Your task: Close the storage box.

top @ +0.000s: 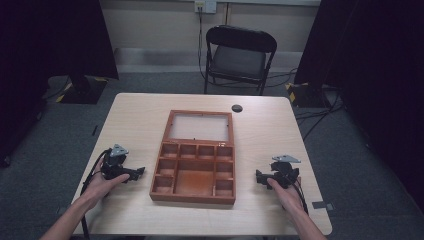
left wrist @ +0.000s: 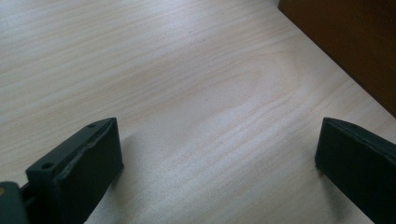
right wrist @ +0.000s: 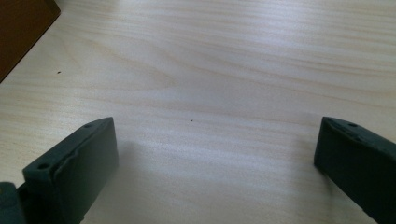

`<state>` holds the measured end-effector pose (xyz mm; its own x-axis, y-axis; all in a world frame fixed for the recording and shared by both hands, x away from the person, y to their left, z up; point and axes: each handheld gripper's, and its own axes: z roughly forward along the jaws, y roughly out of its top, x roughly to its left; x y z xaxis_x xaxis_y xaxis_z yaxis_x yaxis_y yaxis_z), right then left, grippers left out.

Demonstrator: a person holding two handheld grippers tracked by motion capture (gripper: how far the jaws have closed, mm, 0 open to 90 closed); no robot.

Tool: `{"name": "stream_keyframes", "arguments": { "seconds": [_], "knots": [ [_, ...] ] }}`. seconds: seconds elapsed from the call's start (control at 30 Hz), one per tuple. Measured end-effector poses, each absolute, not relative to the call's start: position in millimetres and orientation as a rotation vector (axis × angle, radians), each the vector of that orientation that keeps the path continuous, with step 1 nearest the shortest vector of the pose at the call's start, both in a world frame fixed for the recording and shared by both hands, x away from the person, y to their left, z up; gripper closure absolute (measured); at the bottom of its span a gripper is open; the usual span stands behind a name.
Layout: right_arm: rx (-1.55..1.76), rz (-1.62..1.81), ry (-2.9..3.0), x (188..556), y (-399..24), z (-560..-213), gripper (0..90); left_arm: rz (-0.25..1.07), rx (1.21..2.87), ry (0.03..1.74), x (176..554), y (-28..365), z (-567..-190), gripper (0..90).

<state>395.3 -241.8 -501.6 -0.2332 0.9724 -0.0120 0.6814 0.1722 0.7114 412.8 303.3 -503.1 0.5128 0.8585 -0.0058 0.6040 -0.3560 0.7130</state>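
Left hand-held gripper (top: 140,171) sits on the light wood-grain counter (top: 135,115), held by the person's left hand (top: 102,181), jaws pointing toward the brown wooden compartment box (top: 195,170) w/ a gap between them. In the left gripper view its two black jaws stand wide apart, nothing btwn them but bare counter; a corner of the brown box (left wrist: 355,42) shows at upper right, near but not touching.

Right hand-held gripper (top: 258,177) rests on the counter on the other side of the box, held by the right hand (top: 281,187), jaws facing the box's right wall, apart from it. In the right gripper view the jaws are also spread wide, empty, over bare counter; box corner (right wrist: 21,32) at upper left.

Box lies at counter centre, lid (top: 200,126) w/ a clear pane folded open flat toward the far edge. Tray part has a row of small cells at the back, cells down both sides, one big cell in the middle; contents too small to tell.

Small black round disc (top: 237,108) on the counter just beyond the lid's far right corner. Black folding chair (top: 240,55) stands on the grey floor behind the counter.
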Motion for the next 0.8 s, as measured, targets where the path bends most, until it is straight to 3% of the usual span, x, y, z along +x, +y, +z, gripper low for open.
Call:
{"name": "stream_keyframes", "arguments": {
  "seconds": [0.13, 0.4, 0.53, 0.63, 0.8],
  "knots": [
    [1.556, 0.819, 1.985, 395.2, -241.7, -501.5, 0.0, 0.497, 2.089, 1.197, 412.8, 304.1, -501.8, 1.8],
    [1.550, 0.821, 2.013, 394.5, -241.3, -499.6, 0.7, 0.470, 2.043, 1.226, 413.4, 310.0, -497.6, 15.8],
    [1.517, 0.826, 2.063, 394.0, -237.7, -498.9, 1.0, 0.434, 2.039, 1.247, 414.3, 312.7, -494.5, 16.1],
    [1.474, 0.843, 2.084, 393.5, -234.3, -494.7, 17.7, 0.449, 2.016, 1.266, 414.1, 316.5, -489.8, 16.5],
    [1.451, 0.837, 2.091, 393.3, -232.1, -492.2, 14.4, 0.443, 2.001, 1.260, 414.1, 318.0, -486.3, 16.8]
  ]
}}
